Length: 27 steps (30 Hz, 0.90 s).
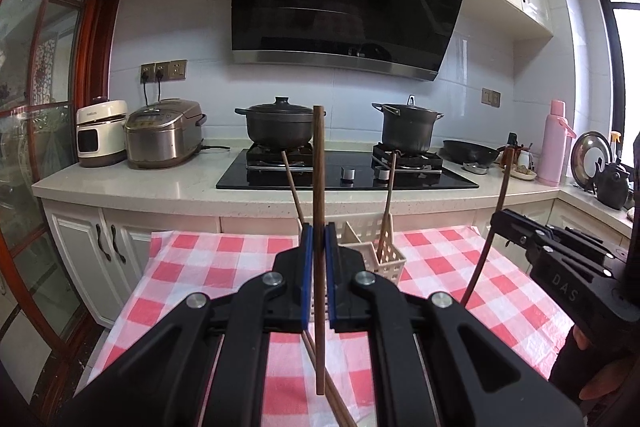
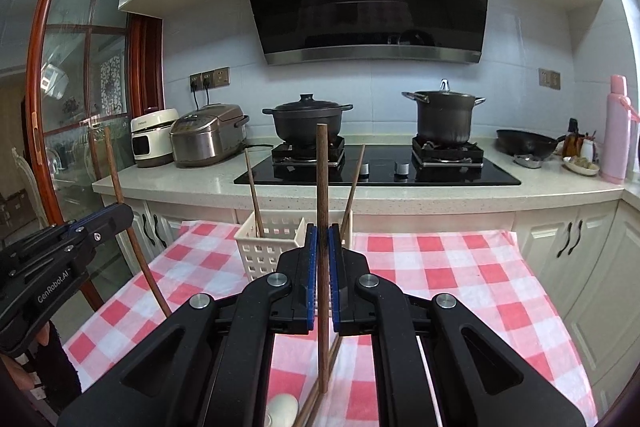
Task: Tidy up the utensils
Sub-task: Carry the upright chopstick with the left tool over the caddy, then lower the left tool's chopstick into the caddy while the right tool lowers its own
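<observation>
My left gripper [image 1: 319,231] is shut on a brown wooden chopstick [image 1: 319,163] that it holds upright above the red-checked cloth [image 1: 224,267]. My right gripper [image 2: 322,233] is likewise shut on an upright chopstick [image 2: 322,179]. Each gripper shows in the other's view, the right gripper [image 1: 501,219] at the right edge and the left gripper [image 2: 120,214] at the left, each with its stick. A white slotted basket [image 2: 264,247] stands at the cloth's far edge with two sticks leaning in it, and the basket [image 1: 386,261] sits just beyond my left fingertips. More chopsticks [image 1: 334,401] lie on the cloth below.
Behind the table runs a counter with a black hob [image 1: 344,175], two dark pots [image 1: 280,125] [image 1: 406,127], rice cookers [image 1: 164,133], a wok [image 1: 470,151] and a pink flask [image 1: 556,143]. A white rounded object [image 2: 282,407] lies on the cloth below my right gripper. A glass door [image 2: 76,99] stands left.
</observation>
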Motion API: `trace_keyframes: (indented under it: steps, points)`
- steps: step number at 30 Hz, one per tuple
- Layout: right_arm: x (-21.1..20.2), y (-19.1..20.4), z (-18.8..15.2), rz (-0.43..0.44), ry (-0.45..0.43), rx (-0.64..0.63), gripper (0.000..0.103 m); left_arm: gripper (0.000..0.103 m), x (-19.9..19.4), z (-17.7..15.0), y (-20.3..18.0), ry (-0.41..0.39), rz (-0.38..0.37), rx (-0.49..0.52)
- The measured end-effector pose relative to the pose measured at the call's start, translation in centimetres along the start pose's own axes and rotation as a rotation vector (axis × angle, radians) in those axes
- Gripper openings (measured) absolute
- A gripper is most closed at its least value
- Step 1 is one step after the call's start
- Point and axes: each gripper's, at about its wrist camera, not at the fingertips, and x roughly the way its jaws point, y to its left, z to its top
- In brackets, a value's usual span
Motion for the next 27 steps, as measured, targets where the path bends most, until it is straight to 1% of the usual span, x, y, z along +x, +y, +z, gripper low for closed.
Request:
trace_keyframes:
  steps: [5, 9, 14, 21, 23, 25, 27]
  points:
    - [2.2, -0.7, 1.9, 0.001, 0.008, 0.018, 0.006, 0.006, 2.2, 2.3, 0.3, 0.017, -0.029, -0.021]
    - [3.6, -1.1, 4.2, 0.005, 0.006, 0.019, 0.006, 0.006, 4.0, 4.9, -0.2, 0.022, -0.049, -0.019]
    - [5.2, -1.8, 6.9, 0.016, 0.009, 0.024, 0.006, 0.006, 5.6, 8.6, -0.1, 0.01, -0.054, -0.026]
    - [7.7, -2.8, 10.3, 0.005, -0.011, 0.045, 0.006, 0.006, 7.3, 13.6, 0.4, -0.046, -0.035, -0.046]
    - [8.4, -2.8, 11.0, -0.001, -0.018, 0.048, 0.006, 0.006, 8.1, 14.6, 0.4, -0.051, -0.036, -0.049]
    - [9.3, -2.8, 11.5, 0.0, -0.024, 0.055, 0.006, 0.006, 9.2, 15.2, 0.2, -0.055, -0.015, -0.038]
    - [10.0, -2.7, 11.6, 0.002, -0.024, 0.058, 0.006, 0.006, 10.8, 15.3, 0.1, -0.04, -0.011, -0.038]
